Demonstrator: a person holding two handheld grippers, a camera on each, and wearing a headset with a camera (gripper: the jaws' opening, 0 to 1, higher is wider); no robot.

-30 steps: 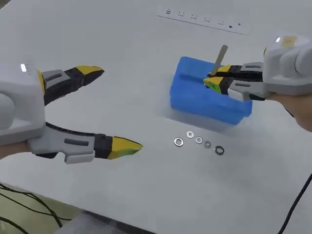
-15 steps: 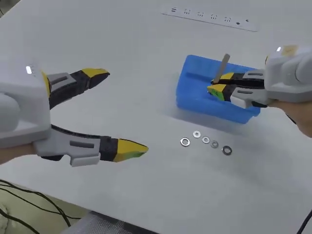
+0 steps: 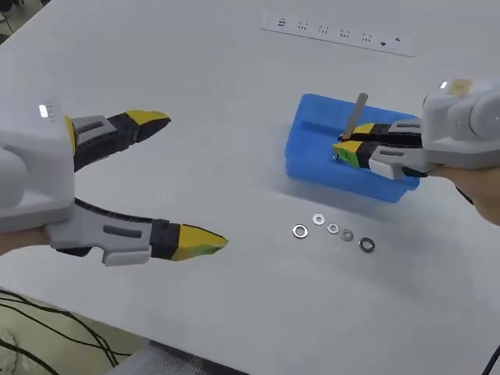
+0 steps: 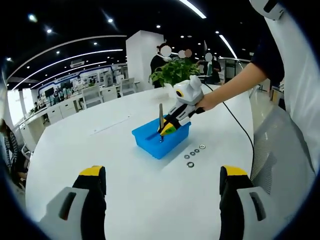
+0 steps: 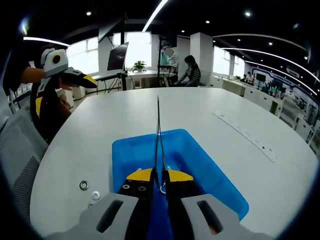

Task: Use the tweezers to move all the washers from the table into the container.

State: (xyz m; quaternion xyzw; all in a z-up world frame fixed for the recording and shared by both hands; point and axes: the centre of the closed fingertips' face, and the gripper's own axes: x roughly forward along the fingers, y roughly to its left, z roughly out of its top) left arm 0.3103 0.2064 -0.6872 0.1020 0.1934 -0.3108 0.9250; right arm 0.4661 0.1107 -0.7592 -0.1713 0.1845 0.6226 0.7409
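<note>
The right claw (image 3: 346,150) is shut on the tweezers (image 3: 358,116), its 2 yellow-tipped jaws pressed against either side of the thin metal arms. In the right gripper view the jaws meet around those 2 arms, which run forward and join at the far end. In the head view the tweezers stand nearly upright, with the joined end up and the lower end down inside the blue container (image 3: 312,168) (whether the lower tips hold anything, I cannot tell). The claw hangs over the container's open top, toward the right part of it in the head view.

On the near side of the container, 5 washers (image 3: 333,228) lie on the white worktop (image 3: 234,94). They form a short slanting row, close to one another but clear of the container wall.

The left claw (image 3: 176,180) is well apart from all this, off to the left above the worktop. Its jaws are spread wide with nothing between them. The left gripper view looks out between those 2 jaws, across the worktop to the container, the row of washers beside it and the right claw above it.

Farther out, a white power strip (image 3: 336,35) lies flat on the worktop beyond the container. Dark cables (image 3: 47,332) show below the worktop's near edge at the lower left.
</note>
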